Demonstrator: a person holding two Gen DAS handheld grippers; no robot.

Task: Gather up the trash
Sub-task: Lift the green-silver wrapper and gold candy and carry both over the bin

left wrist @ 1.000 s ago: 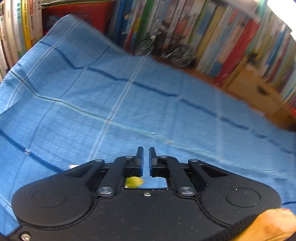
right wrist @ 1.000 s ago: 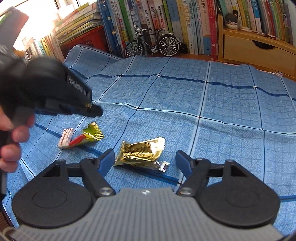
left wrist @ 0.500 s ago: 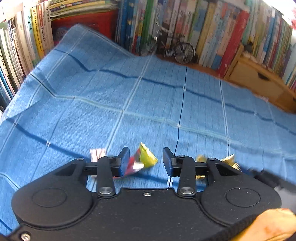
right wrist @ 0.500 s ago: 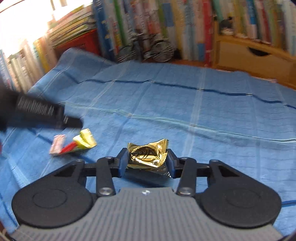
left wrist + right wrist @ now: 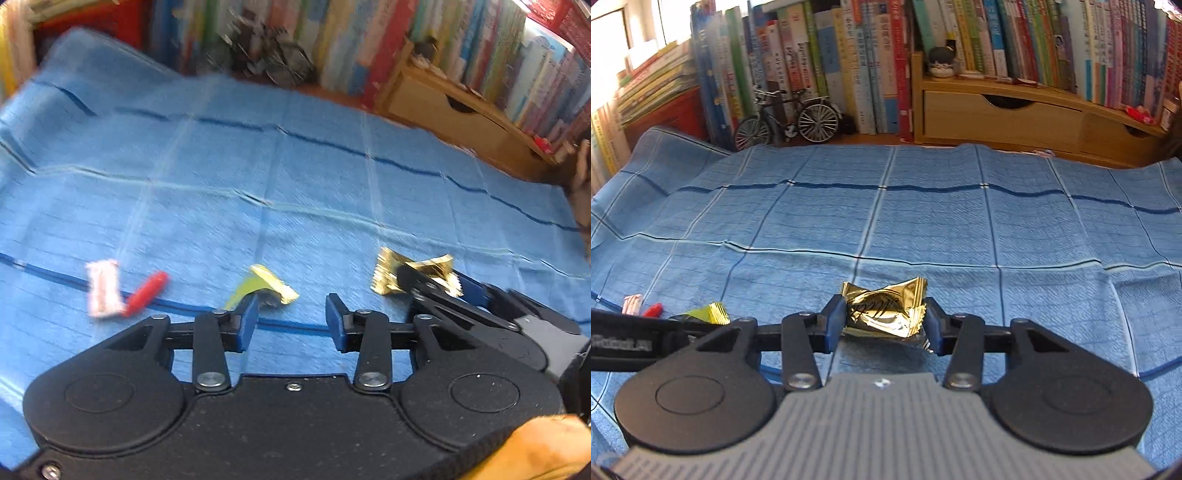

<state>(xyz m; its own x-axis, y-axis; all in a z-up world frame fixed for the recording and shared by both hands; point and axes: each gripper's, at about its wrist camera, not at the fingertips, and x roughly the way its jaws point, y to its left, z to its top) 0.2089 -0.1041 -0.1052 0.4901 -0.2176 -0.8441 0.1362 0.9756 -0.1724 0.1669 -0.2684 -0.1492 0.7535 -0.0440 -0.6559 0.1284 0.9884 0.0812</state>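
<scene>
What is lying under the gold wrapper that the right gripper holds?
Under the gold wrapper, gripped by the right gripper, a silvery foil edge shows, then the blue checked cloth. The wrapper hides the patch of cloth directly below it.

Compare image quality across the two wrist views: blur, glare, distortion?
Left wrist: motion-smeared, books and the red and white wrapper streaked. Right wrist: sharp, gold wrapper crisp between the pads; window top left blown out. Both bend the blue cloth fisheye-style.

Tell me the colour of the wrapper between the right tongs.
Shiny gold wrapper with dark script lettering; it shows best in the right wrist view.
</scene>
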